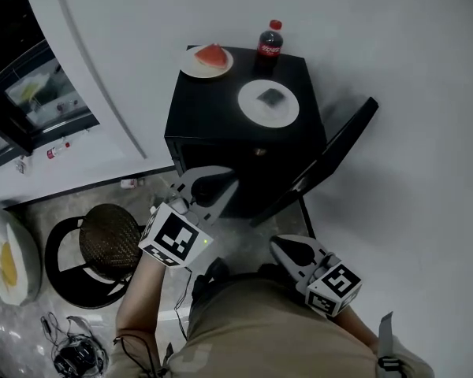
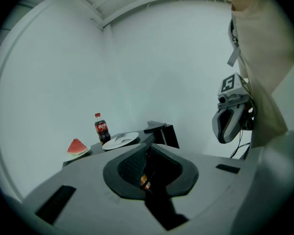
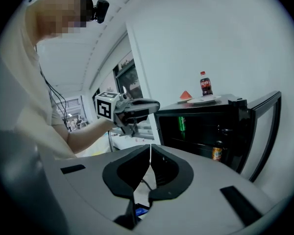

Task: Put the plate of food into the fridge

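At twelve o'clock in the head view we see a cola bottle (image 1: 270, 41) standing upright. At eight o'clock sits a round stool (image 1: 109, 241) with a woven seat, a tangle of cables (image 1: 77, 354) lies at seven o'clock, and a small bottle (image 1: 57, 150) lies at nine o'clock.

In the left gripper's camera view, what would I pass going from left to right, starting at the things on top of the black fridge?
watermelon slice → cola bottle → white plate → right gripper
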`<state>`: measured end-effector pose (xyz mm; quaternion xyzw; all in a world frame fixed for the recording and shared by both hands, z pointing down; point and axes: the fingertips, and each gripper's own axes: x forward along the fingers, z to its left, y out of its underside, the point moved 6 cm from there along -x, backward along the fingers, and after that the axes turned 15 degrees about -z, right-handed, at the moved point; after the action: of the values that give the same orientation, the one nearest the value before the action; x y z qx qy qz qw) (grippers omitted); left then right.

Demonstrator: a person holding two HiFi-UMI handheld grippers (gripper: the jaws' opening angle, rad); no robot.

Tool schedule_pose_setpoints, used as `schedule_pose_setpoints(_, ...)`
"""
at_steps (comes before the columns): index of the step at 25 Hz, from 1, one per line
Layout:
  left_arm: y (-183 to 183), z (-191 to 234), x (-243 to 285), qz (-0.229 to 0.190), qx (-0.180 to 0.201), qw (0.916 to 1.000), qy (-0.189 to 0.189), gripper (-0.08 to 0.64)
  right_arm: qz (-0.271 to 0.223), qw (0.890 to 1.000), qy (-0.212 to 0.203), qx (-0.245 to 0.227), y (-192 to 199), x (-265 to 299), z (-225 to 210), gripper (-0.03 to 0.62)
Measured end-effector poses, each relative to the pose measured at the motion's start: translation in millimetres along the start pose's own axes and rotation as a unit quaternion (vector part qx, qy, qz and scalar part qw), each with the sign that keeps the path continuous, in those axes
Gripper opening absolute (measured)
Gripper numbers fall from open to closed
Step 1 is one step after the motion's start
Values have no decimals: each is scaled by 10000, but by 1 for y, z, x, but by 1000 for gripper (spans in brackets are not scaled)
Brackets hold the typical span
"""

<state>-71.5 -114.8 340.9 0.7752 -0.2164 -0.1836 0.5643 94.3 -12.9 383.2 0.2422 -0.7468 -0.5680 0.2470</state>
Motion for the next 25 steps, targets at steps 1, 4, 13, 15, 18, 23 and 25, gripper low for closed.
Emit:
schedule_pose_setpoints(1, 0, 5, 3, -4, 70, 10000, 5, 12, 12, 10000, 20, 33, 0, 2, -1, 21)
schedule_pose_setpoints(4, 1, 18, 16, 64, 182, 9998, 78, 95, 33, 10000, -17, 51, -3, 10, -8, 21)
schedule_pose_setpoints(13, 18, 25, 71, 983, 1091, 9878, 522, 290, -46, 9992, -249, 300, -7, 22, -47, 21)
schedule_pose_setpoints(15, 20, 25, 86, 1219, 1395, 9804, 665, 299, -26, 9988, -358, 347, -9, 25, -56, 21)
schedule_pose_setpoints(18, 26, 29, 107, 1619, 1923, 9642, 847, 308, 1, 9981, -489, 370, -10, 29, -69, 21)
schedule_pose_setpoints(23, 34, 34, 130, 2076, 2598, 9368, 1089, 311, -82, 9970, -515, 573, -10, 30, -89, 21)
schedule_pose_setpoints(25, 38, 34, 135, 2197, 2660, 9307, 1216, 313, -88, 9967, -529, 602, -10, 30, -94, 21)
